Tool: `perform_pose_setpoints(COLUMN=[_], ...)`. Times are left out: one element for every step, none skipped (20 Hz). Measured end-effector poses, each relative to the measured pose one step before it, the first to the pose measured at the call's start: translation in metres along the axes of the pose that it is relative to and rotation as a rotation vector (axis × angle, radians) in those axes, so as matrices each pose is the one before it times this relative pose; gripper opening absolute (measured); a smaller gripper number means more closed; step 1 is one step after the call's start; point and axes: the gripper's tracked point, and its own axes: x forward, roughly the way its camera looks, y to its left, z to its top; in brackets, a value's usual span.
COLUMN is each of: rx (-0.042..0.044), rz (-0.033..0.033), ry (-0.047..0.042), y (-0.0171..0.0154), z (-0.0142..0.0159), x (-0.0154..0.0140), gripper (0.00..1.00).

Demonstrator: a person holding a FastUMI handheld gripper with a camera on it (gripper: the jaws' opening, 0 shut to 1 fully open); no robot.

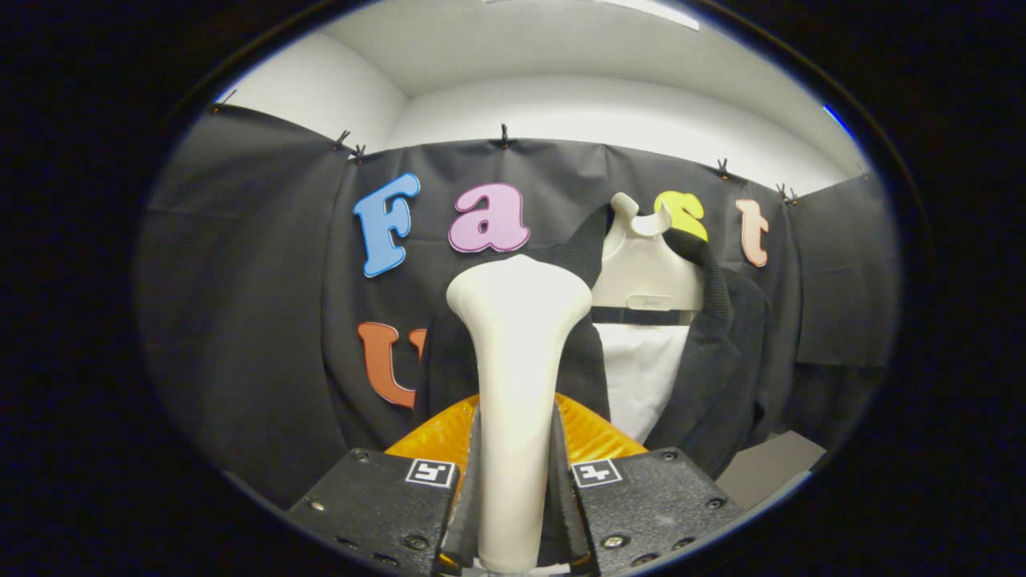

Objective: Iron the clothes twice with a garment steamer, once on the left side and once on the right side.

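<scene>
My gripper [515,473] is shut on the cream handle of the garment steamer [517,344], which stands upright between the fingers with its wide head at the top. Beyond it a black jacket [721,353] hangs open on a white hanger form [645,272] with a white board [641,377] behind the front opening. The steamer head sits in front of the jacket's left front panel [589,361]; whether it touches the cloth I cannot tell.
The black cloth wall [240,320] runs behind and to both sides of the jacket. A grey surface corner [769,465] shows low down, to the right of the jacket. White room walls and ceiling rise above the cloth.
</scene>
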Motion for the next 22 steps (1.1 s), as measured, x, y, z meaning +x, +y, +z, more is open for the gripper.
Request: perform_pose_setpoints(rx=[-0.00645, 0.00151, 0.00756, 0.00866, 0.00492, 0.00251, 0.00076, -0.00093, 0.00409, 0.00151, 0.00114, 0.0009, 0.00007, 0.00369, -0.00008, 0.00031, -0.00364, -0.001, -0.00278, -0.00475, -0.00144, -0.00275], rz=[-0.00711, 0.00127, -0.00095, 0.00039, -0.00149, -0.00316, -0.00447, -0.00397, -0.00034, -0.00217, -0.00057, -0.0011, 0.0007, 0.00157, 0.00175, -0.00072, -0.00082, -0.00002, -0.00026, 0.00013, 0.00128, 0.0018], ry=[0.00406, 0.00622, 0.01079, 0.00834, 0.00694, 0.00548, 0.00529, 0.00828, 0.0081, 0.01055, 0.01104, 0.01028, 0.01414, 0.01402, 0.01337, 0.00845, 0.01053, 0.00763, 0.00503, 0.0067, 0.00758, 0.00873], y=[-0.00042, 0.00091, -0.0005, -0.00091, -0.00089, -0.00162, -0.0029, -0.00301, -0.00182, -0.00203, -0.00027, -0.00135, -0.00123, -0.00097, -0.00074, -0.00156, -0.00096, -0.00066, -0.00065, 0.00026, -0.00065, 0.00031], z=[-0.00399, -0.00363, -0.00693, -0.00628, -0.00662, -0.00542, -0.00616, -0.00579, -0.00665, -0.00678, -0.00877, -0.00799, -0.00907, -0.00876, -0.00899, -0.00696, -0.00836, -0.00694, -0.00654, -0.00681, -0.00678, -0.00704], x=[0.00189, 0.00077, -0.00043, -0.00099, -0.00148, -0.00133, -0.00106, -0.00122, -0.00085, -0.00096, -0.00044, -0.00126, -0.00059, -0.00011, -0.00059, -0.00091, -0.00037, -0.00031, -0.00081, -0.00043, -0.00015, 0.00026], gripper=[0.4, 0.4, 0.4, 0.4, 0.4, 0.4, 0.4, 0.4, 0.4, 0.39, 0.39, 0.4, 0.4, 0.4, 0.4, 0.39, 0.4, 0.4, 0.39, 0.4, 0.4, 0.4])
